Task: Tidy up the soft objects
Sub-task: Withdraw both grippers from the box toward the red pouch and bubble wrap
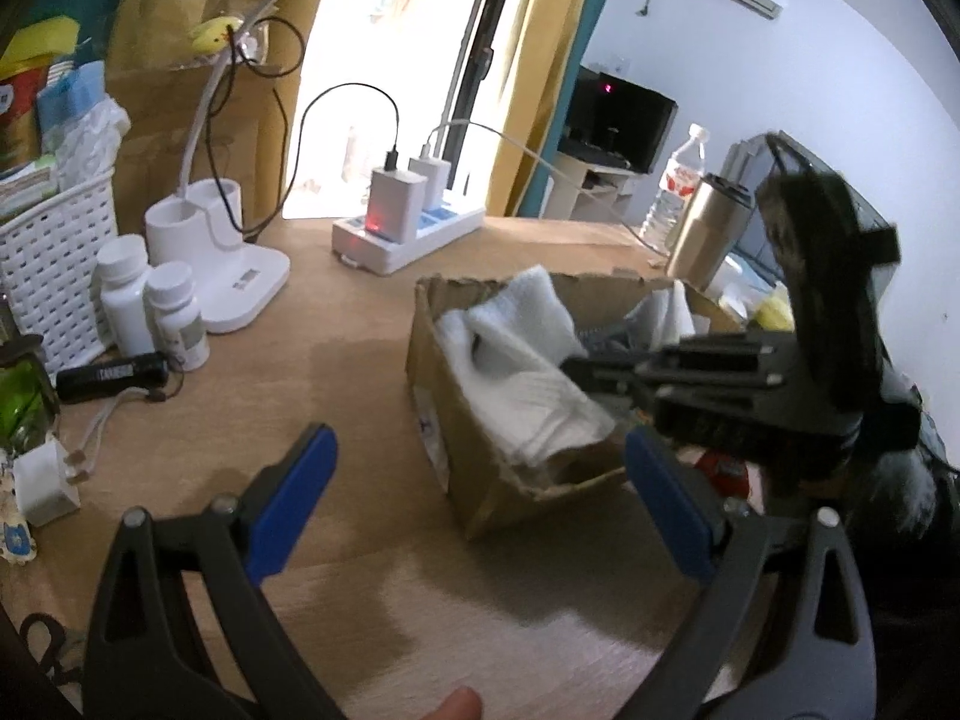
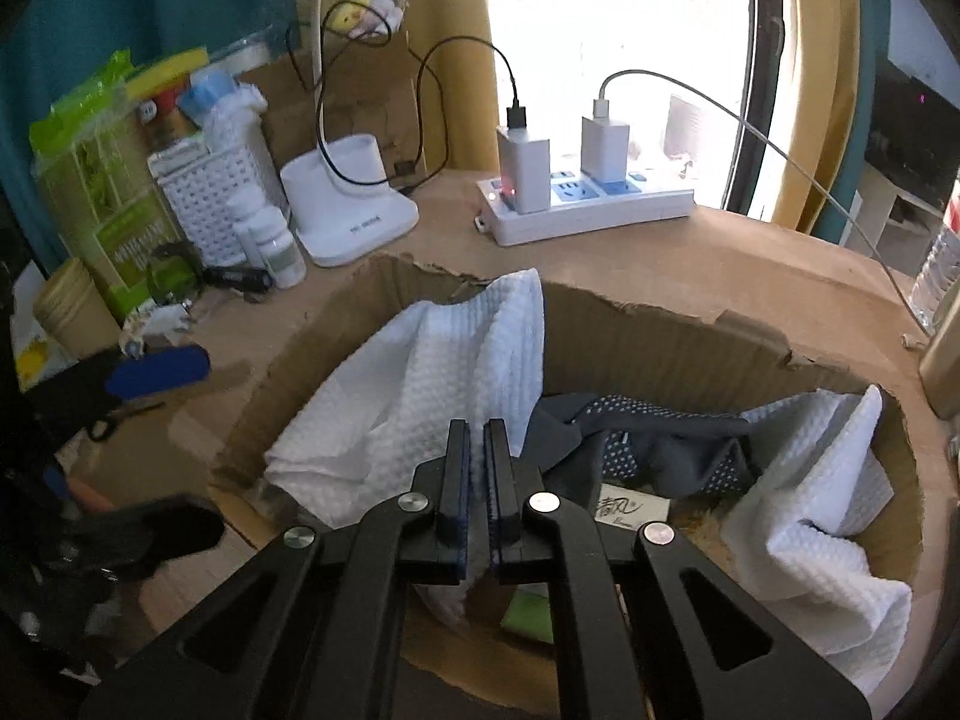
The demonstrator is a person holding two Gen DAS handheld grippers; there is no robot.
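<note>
White waffle-weave cloth (image 2: 414, 396) stood bunched in the cardboard box (image 2: 660, 330), and the right gripper (image 2: 478, 438) had its two fingers drawn almost together over the cloth's lower fold. White fabric showed in the thin gap between them, but whether it was actually pinched there was hard to make out, since the fingers hid the contact. Under the gripper a green item and a printed card lay at the box bottom, mostly covered. Just right of the fingertips sat a dark grey dotted fabric (image 2: 654, 432), and beyond it a second white cloth (image 2: 828, 510) draped over the box's right wall.

The left gripper (image 1: 474, 486) hung wide apart and empty over the wooden desk (image 1: 300, 372), its blue pads (image 1: 294, 498) flanking the box's near corner (image 1: 480, 480); the white cloth (image 1: 528, 360) lay inside, ahead and to the right. The right gripper's black body (image 1: 750, 378) blocked the box's right half.

Further back stood two white bottles (image 1: 150, 306), a white lamp base (image 1: 228, 264), a woven basket (image 1: 48, 264) cut off at the left, and a power strip (image 1: 408, 234) with chargers by the overexposed window.
</note>
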